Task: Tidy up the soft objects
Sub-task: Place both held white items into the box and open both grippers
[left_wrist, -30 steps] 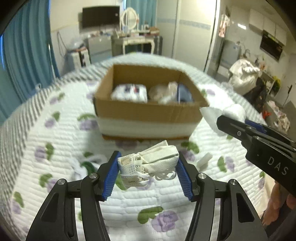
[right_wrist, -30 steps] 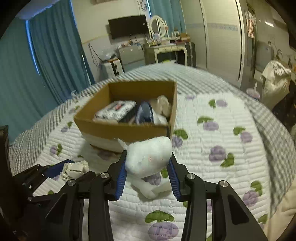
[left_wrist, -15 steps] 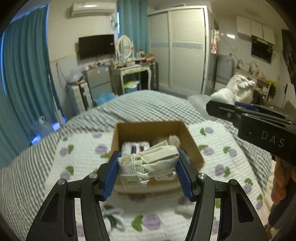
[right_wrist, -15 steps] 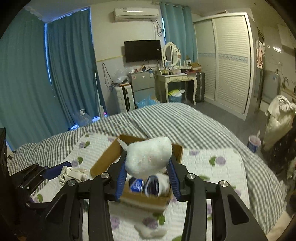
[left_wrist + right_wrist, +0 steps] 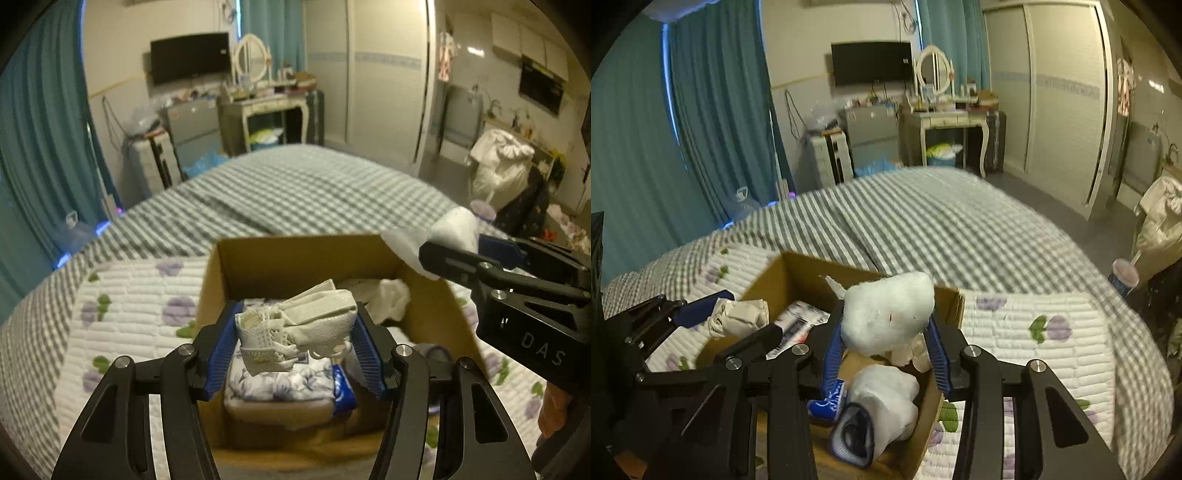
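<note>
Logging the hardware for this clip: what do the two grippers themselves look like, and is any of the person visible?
Both are matte black plastic with cut-out linkage arms, silver screw heads at the joints and ribbed blue pads. The left gripper and right gripper look alike. The right gripper's side, seen from the left camera, bears pale letters "DAS". No cables show. A bare hand shows at the edge, blurred; no sleeve visible.

left gripper [image 5: 295,343] level, blue pads clamped on beige bundle [image 5: 295,328]. right gripper [image 5: 884,341] beside it, pads pinching white fluffy piece [image 5: 886,312]; both held aloft.
</note>
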{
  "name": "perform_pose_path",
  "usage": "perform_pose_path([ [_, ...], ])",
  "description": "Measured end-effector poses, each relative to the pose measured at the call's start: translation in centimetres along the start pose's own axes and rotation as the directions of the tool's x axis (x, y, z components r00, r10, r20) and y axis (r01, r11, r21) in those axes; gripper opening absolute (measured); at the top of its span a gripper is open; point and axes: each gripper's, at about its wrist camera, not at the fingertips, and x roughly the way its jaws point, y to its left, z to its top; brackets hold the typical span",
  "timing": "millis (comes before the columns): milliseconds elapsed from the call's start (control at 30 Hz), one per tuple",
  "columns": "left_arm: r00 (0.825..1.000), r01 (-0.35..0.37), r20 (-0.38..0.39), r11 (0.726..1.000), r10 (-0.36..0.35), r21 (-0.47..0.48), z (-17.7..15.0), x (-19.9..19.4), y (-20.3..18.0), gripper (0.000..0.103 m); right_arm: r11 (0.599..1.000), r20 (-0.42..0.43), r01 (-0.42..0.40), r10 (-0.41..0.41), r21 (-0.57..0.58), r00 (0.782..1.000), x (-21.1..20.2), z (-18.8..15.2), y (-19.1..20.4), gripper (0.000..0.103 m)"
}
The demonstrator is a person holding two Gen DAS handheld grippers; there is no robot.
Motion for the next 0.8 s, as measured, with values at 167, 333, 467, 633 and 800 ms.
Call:
perform_pose_path([
  [167, 1.0, 0.012, -0.019, 1.0, -0.012, 0.026, -0.6, 1.4, -0.7, 0.058, 1.0, -0.041, -0.015, 0.016, 0.026, 0.999, 3.4, -1.1, -1.0, 0.04],
  [333, 0.999, 0.031, -0.028, 0.999, -0.03, 0.031, -0.8, 0.9, -1.6, 0.068, 0.999, -0.05, -0.011, 0.013, 0.037, 0.999, 3.8, -1.4, -1.2, 0.051],
  [467, 1.0, 0.013, -0.021, 1.0, -0.012, 0.011, -0.3, -0.6, -1.7, 0.091, 0.997, -0.023, -0.005, 0.007, 0.081, 1.0, 1.7, -0.6, -1.5, 0.07],
  [633, 0.999, -0.025, 0.046, 0.999, 0.024, 0.021, 1.0, -6.0, -1.7, 0.091, 0.995, 0.052, 0.019, -0.025, 0.102, 0.998, -4.4, 1.3, -1.3, 0.079],
  [800, 0.987, -0.052, 0.156, 0.998, 0.049, 0.017, 1.7, -13.9, -1.4, 0.096, 0.995, 0.132, 0.057, -0.067, 0.077, 0.989, -12.7, 2.7, 0.2, 0.083],
])
